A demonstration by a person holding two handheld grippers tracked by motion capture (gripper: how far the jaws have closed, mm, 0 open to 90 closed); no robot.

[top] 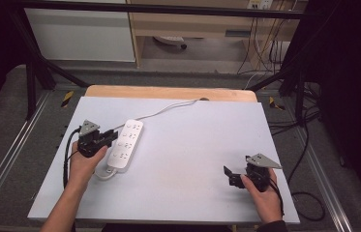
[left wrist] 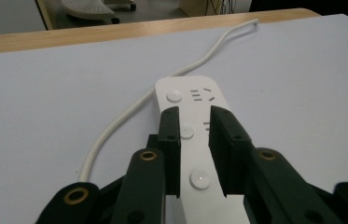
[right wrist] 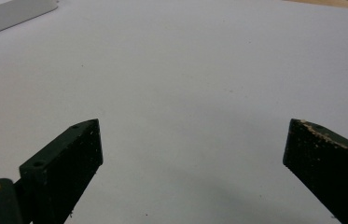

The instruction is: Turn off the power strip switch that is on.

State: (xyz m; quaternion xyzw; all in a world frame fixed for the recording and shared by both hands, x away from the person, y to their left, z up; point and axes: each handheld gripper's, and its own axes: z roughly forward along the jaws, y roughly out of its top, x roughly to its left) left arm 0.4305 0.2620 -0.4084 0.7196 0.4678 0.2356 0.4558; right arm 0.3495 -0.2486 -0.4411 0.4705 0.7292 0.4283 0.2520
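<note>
Left tongs (left wrist: 195, 154) seemingly clamp the power strip (left wrist: 195, 135), hiding its sides; right tongs (right wrist: 192, 154) gape.

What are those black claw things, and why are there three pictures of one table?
A person holds a pincer tool in each hand. One picture looks down from above; the other two come from little cameras riding on each tool. The left gripper has its two black jaws on either side of a white power strip, squeezing it; its cord trails across the table. The right gripper has its jaws wide apart and holds nothing.
</note>
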